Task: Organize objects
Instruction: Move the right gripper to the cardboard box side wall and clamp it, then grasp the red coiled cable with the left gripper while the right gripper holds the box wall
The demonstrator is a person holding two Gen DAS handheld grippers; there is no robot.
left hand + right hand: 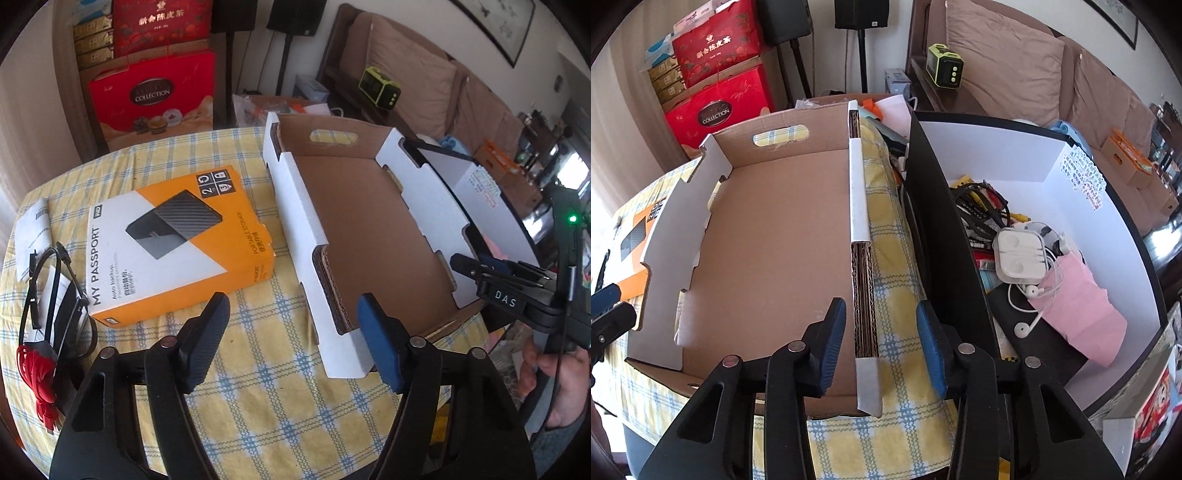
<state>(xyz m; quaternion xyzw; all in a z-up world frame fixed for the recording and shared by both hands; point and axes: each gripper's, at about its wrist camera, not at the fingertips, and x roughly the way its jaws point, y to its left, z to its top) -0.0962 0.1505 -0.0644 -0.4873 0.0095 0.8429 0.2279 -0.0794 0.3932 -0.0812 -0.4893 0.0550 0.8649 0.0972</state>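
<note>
**Both grippers straddle the walls of the empty cardboard tray**

The cardboard tray [369, 229] sits empty on the counter [258, 398] under its yellow checked cloth. The left gripper [291, 343] has fingers partly open, straddling the tray's near left wall without pressing on it. The right gripper [881, 343] has fingers narrower but still apart, either side of the tray's right wall, not touching it. At nine o'clock from the tray lies an orange hard-drive box [177, 243]; further that way, black cables [55, 288]. At three o'clock stands a white bin [1115, 221] holding earphones [1021, 254] and cords.
</note>
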